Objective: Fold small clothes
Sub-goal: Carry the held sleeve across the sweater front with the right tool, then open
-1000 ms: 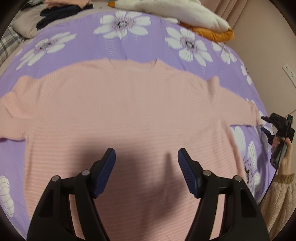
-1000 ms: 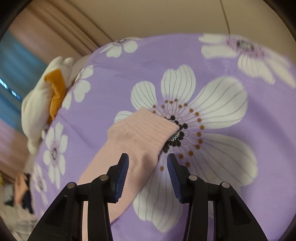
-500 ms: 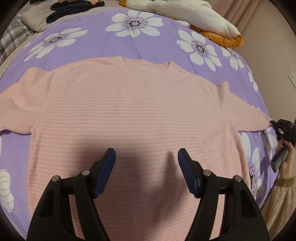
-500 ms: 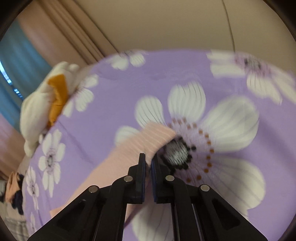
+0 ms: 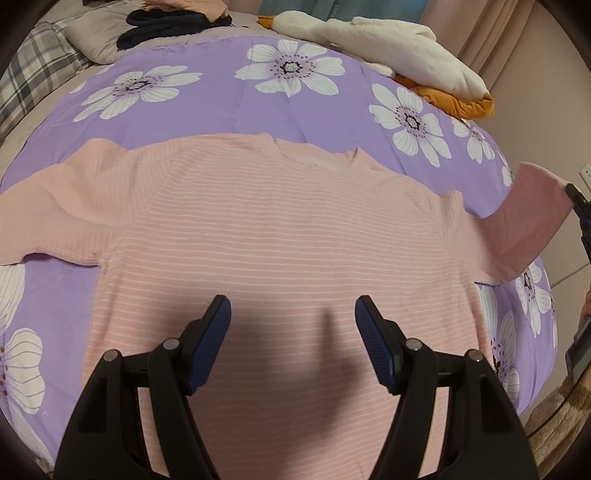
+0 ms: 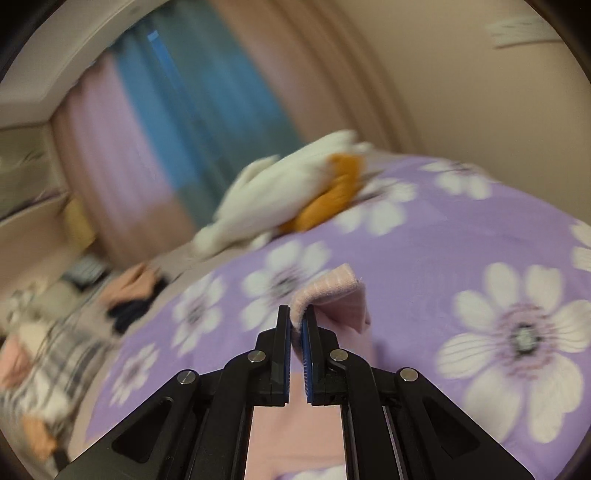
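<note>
Jaws, right gripper [image 6: 297, 325]: closed tight on the cuff of the right sleeve [image 6: 332, 291]; pink ribbed cloth is seen pinched between the blue pads.
Jaws, left gripper [image 5: 293, 347]: spread wide and empty; nothing is held between the pads, and no pad contact with cloth can be confirmed.
Garment location: the pink striped sweater [image 5: 280, 236] is laid flat, neckline at 12 o'clock, on the purple floral bedspread [image 5: 229, 103].
Work done: the sweater is spread out and smoothed; the right sleeve is gripped at its cuff and raised clear of the bedspread at 3 o'clock in the left wrist view.
Work left: no fold is seen completed. The right sleeve is judged to need laying across the body, then the left sleeve [image 5: 44, 221], lying flat at 9 o'clock, then the body fold.
Progress estimate: early; first sleeve fold is judged to be starting.
Pose, right hand: gripper is angled slightly below level toward the plush toy [image 6: 288, 199]; background blur indicates fast motion.
Pose, left hand: gripper is pitched steeply down over the sweater's lower body, hem side, at 6 o'clock.
Other clothes: a dark and peach pile [image 5: 177, 18] is seen at 11 o'clock, well apart.
</note>
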A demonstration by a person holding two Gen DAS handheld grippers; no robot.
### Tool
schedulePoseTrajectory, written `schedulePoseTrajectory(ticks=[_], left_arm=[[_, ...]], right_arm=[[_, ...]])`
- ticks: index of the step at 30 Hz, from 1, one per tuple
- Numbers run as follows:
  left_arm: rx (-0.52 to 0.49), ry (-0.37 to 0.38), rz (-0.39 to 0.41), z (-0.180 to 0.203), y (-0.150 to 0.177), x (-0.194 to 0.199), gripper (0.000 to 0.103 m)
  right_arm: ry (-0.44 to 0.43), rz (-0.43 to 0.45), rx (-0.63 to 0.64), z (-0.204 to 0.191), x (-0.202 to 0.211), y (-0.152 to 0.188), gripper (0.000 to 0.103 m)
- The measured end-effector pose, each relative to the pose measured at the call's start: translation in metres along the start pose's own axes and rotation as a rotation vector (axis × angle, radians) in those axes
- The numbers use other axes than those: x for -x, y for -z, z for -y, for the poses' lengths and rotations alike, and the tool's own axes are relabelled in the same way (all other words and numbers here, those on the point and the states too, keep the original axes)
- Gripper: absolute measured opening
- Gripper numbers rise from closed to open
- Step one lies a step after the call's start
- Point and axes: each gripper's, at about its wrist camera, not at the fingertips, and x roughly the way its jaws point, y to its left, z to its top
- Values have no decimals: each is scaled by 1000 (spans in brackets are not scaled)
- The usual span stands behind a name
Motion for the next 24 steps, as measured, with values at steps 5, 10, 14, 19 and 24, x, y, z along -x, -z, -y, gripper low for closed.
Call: schedulePoseTrajectory(ticks=[5, 10, 14, 19, 24], left_arm=[[31, -12, 9, -8, 1, 6, 69], [56, -9, 32, -13, 0, 15, 69], [73, -8, 27, -20, 3, 17, 69], [80, -18, 21, -24, 7, 19, 70], [78, -8, 18, -26, 11, 21, 70]], right_arm=[[-79, -164, 113, -46, -33, 36, 7], [-111, -359, 152, -76, -69, 75, 7], [-71, -467, 207, -91, -90, 104, 7], [-46, -530, 230, -93, -97, 135, 7], [7, -585, 270, -93, -103, 152, 7]])
